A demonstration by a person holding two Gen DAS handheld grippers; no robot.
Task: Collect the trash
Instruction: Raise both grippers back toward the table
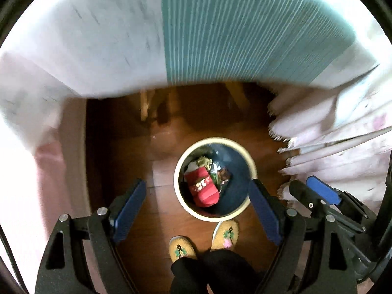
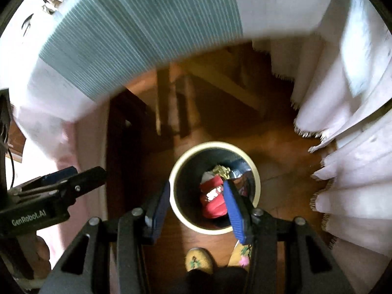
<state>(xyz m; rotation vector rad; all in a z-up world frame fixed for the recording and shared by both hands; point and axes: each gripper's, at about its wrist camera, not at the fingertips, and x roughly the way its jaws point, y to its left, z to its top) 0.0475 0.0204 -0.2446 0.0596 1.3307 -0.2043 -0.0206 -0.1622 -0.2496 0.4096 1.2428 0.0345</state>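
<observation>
The trash [image 1: 204, 186] is lying inside the round cream-rimmed bin [image 1: 215, 216] on the wooden floor [image 1: 127, 147]: a red packet is sitting on top, with crumpled greenish and foil-like wrappers showing behind it against the dark liner. The bin is standing just in front of the person's embroidered yellow slippers [image 1: 182, 248], beside the fringed edge of a pale pink cloth [image 1: 343, 154] hanging down on one side. The left gripper [image 1: 197, 209] is hovering above the bin with its blue pads spread wide and nothing between them. The right gripper [image 2: 196, 210] is also pointing down over the bin, its jaws standing partly apart and grasping nothing; the red packet seen between them is resting down in the bin, not in their hold. Beyond, a table covered by a white cloth and a teal striped mat [image 2: 137, 31] is curving across the upper part of both views, and no litter is showing on the blurred stretch in sight. Judging by this, at least one drop-off is done; whether more trash is waiting elsewhere cannot be told.
</observation>
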